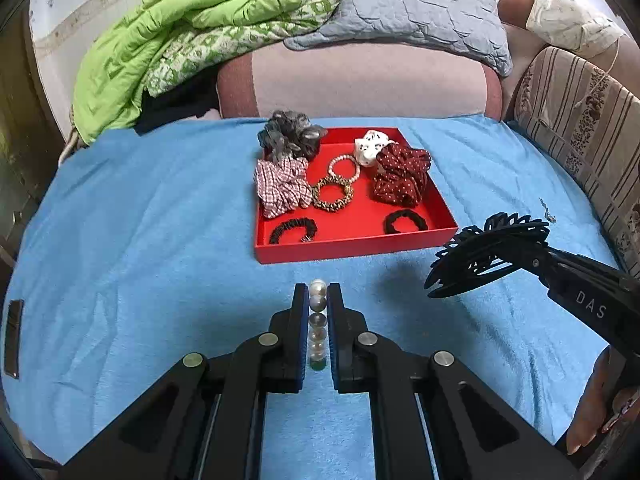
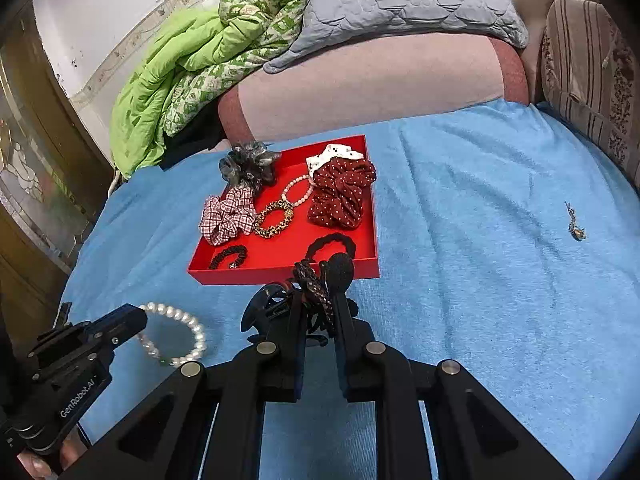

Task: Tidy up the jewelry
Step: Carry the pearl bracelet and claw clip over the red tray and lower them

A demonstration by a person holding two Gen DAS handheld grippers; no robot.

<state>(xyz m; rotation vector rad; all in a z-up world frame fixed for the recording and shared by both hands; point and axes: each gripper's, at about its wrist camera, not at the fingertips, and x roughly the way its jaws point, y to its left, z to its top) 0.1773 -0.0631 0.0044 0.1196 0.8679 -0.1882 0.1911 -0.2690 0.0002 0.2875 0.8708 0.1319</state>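
— What are we holding?
— Our left gripper point(image 1: 318, 296) clamps the pearl bracelet point(image 2: 176, 334); our right gripper point(image 2: 320, 280) grips a black claw clip point(image 1: 486, 254).
— And the red tray point(image 1: 344, 246)?
— At twelve o'clock on the blue blanket point(image 1: 140, 240), scrunchies inside.

Left gripper point(image 1: 318, 300) points forward and steeply downward, jaws nearly closed and clamped on an item. Right gripper point(image 2: 316, 300) takes a similar downward pitch, jaws narrowly set and also gripping. Both are raised off the surface, side by side. Fingertips point(image 1: 580, 440) of the right hand wrap its handle.
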